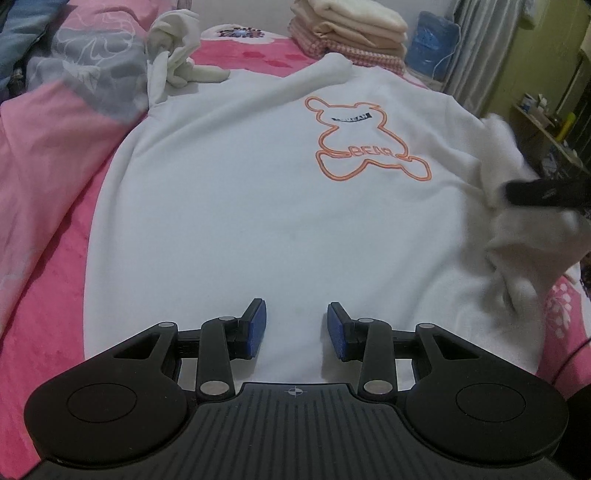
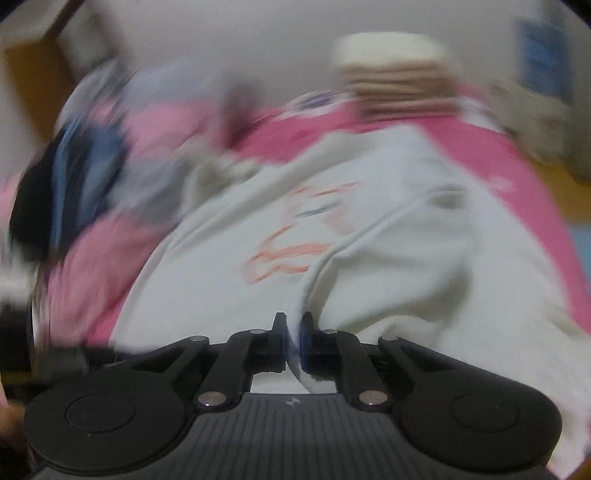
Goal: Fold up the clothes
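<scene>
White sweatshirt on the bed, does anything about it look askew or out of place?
Yes: the white sweatshirt lies mostly flat, but its right edge is bunched and lifted, pinched in the right gripper.

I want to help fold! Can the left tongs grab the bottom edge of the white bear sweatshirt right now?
Probably yes. The left tongs stand open right over the white bear sweatshirt near its bottom edge, with nothing between them.

I'm in a home bedroom: pink bedspread point(image 1: 44, 258), folded blanket stack point(image 1: 351, 33) at bed's far edge, curtain point(image 1: 476, 44).
</scene>
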Motion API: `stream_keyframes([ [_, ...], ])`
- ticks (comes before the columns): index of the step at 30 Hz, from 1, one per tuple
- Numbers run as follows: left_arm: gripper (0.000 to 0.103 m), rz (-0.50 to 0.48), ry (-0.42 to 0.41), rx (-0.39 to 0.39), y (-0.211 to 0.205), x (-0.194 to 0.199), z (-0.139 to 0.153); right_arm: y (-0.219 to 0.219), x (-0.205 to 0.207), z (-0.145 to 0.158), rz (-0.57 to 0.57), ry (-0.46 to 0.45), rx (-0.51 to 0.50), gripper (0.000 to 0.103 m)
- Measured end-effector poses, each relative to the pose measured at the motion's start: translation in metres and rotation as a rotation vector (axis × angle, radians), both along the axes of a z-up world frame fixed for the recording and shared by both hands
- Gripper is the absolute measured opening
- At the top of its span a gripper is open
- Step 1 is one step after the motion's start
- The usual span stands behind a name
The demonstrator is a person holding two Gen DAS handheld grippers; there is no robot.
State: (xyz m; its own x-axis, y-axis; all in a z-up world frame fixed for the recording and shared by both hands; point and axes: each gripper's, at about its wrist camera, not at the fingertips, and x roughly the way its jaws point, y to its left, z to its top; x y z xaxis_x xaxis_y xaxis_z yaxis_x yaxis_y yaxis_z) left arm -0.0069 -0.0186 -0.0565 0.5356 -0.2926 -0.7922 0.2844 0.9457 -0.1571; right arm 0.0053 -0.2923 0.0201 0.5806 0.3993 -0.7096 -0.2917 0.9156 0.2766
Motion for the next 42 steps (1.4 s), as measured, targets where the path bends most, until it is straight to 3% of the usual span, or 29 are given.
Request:
stream_keyframes([
  [3, 0.036, 0.003, 0.000, -0.004, 0.000, 0.001, -0.001, 0.046, 0.010, -0.021, 0.150, 0.043, -0.106, 0.025],
  [4, 0.036, 0.003, -0.001, -0.004, 0.000, 0.001, -0.002, 0.057, 0.012, -0.028, 0.182, 0.059, -0.133, 0.039],
  [5, 0.036, 0.003, -0.002, -0.004, 0.000, 0.002, -0.002, 0.062, 0.011, -0.033, 0.195, 0.074, -0.146, 0.045],
  [7, 0.036, 0.001, -0.003, -0.005, 0.000, 0.002, -0.003, 0.064, 0.008, -0.033, 0.197, 0.072, -0.148, 0.045],
  [10, 0.036, 0.004, -0.002, -0.011, 0.001, 0.003, -0.004, 0.045, -0.004, -0.008, 0.164, 0.012, -0.055, 0.049],
  [16, 0.036, 0.013, -0.003, -0.015, -0.001, 0.002, -0.004, -0.013, -0.020, 0.044, 0.121, -0.103, 0.252, 0.062],
  [19, 0.036, 0.015, -0.004, -0.013, -0.001, 0.002, -0.004, -0.038, -0.020, 0.057, 0.086, -0.149, 0.319, 0.066],
  [22, 0.036, 0.016, -0.005, -0.013, -0.001, 0.002, -0.004, -0.066, -0.006, 0.054, -0.084, -0.149, 0.233, 0.067],
  [25, 0.036, 0.018, -0.005, -0.016, -0.001, 0.002, -0.004, -0.090, 0.023, 0.030, -0.281, -0.048, 0.022, 0.067],
  [28, 0.036, 0.016, -0.005, -0.018, 0.000, 0.003, -0.004, -0.093, 0.053, 0.003, -0.310, 0.023, -0.159, 0.069],
  [32, 0.036, 0.018, -0.003, -0.022, 0.001, 0.003, -0.005, -0.081, 0.085, -0.033, -0.255, 0.067, -0.375, 0.082],
  [34, 0.036, 0.018, -0.002, -0.024, 0.001, 0.004, -0.005, -0.087, 0.092, -0.045, -0.285, 0.072, -0.377, 0.097],
  [36, 0.036, 0.016, -0.004, -0.026, 0.001, 0.003, -0.005, -0.099, 0.097, -0.052, -0.334, 0.071, -0.329, 0.095],
  [37, 0.036, 0.015, -0.005, -0.028, 0.001, 0.003, -0.005, -0.106, 0.099, -0.051, -0.363, 0.070, -0.287, 0.086],
  [39, 0.036, 0.014, -0.007, -0.031, 0.002, 0.003, -0.006, -0.118, 0.104, -0.047, -0.412, 0.070, -0.231, 0.060],
  [40, 0.036, 0.013, -0.007, -0.032, 0.002, 0.003, -0.006, -0.123, 0.106, -0.043, -0.427, 0.073, -0.207, 0.031],
  [41, 0.036, 0.013, -0.007, -0.033, 0.002, 0.003, -0.006, -0.129, 0.109, -0.039, -0.439, 0.080, -0.181, 0.011],
  [42, 0.036, 0.013, -0.006, -0.034, 0.002, 0.004, -0.006, -0.133, 0.113, -0.035, -0.451, 0.083, -0.168, 0.011],
])
